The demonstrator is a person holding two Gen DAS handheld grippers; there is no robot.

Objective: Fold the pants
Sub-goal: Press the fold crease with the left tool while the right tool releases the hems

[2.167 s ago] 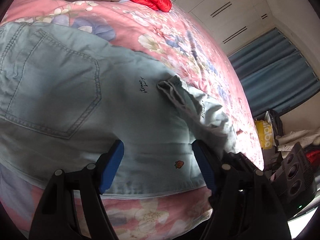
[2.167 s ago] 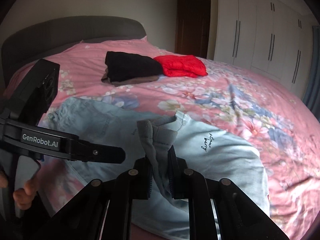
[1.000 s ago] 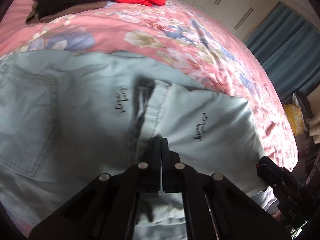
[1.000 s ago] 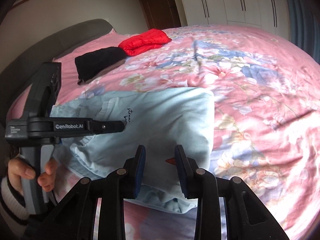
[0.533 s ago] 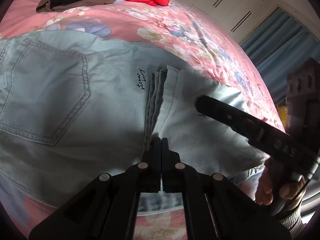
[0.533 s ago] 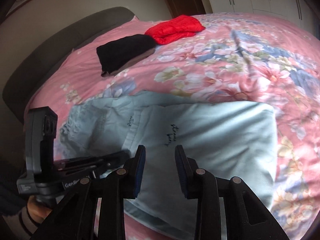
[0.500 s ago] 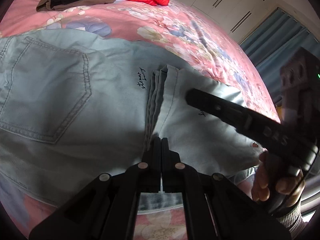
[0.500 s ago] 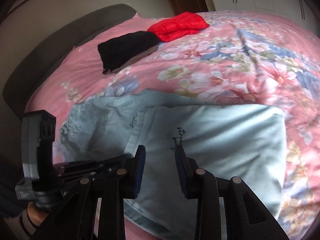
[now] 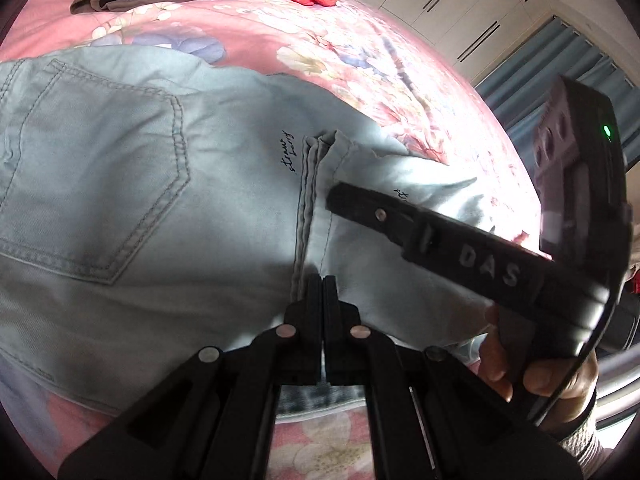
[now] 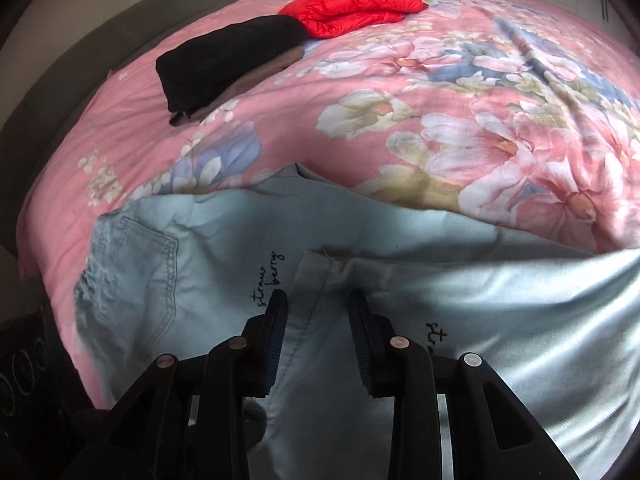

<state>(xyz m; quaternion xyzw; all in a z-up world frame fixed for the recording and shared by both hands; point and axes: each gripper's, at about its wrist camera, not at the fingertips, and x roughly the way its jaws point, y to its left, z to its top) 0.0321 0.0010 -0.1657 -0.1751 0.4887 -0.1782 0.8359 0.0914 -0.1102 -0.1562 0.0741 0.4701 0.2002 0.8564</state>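
The pale blue pants [image 9: 168, 200] lie flat near the front edge of the bed [image 10: 400, 92], seat and back pocket [image 9: 92, 184] to the left, with the leg ends now folded back over the upper part so their stacked hems [image 9: 310, 184] run in a line just right of the small printed lettering. That fold was only being carried over two seconds ago, when the right gripper held the bunched hems in the air; now the cloth is laid down, which suggests the first lengthwise-to-short fold is done and the bundle is ready to be squared up or folded once more. The left gripper [image 9: 322, 280] has its jaws pressed together with nothing between them, its tip resting at the near end of the hem line, where earlier it stood wide apart over the seat. The right gripper [image 10: 316, 308] has swung in from the right side of the bed and hovers low over the hems, jaws partly apart and gripping nothing. At the far corner by the headboard sit a folded black garment [image 10: 228, 60] and a red jacket [image 10: 356, 4], unchanged.
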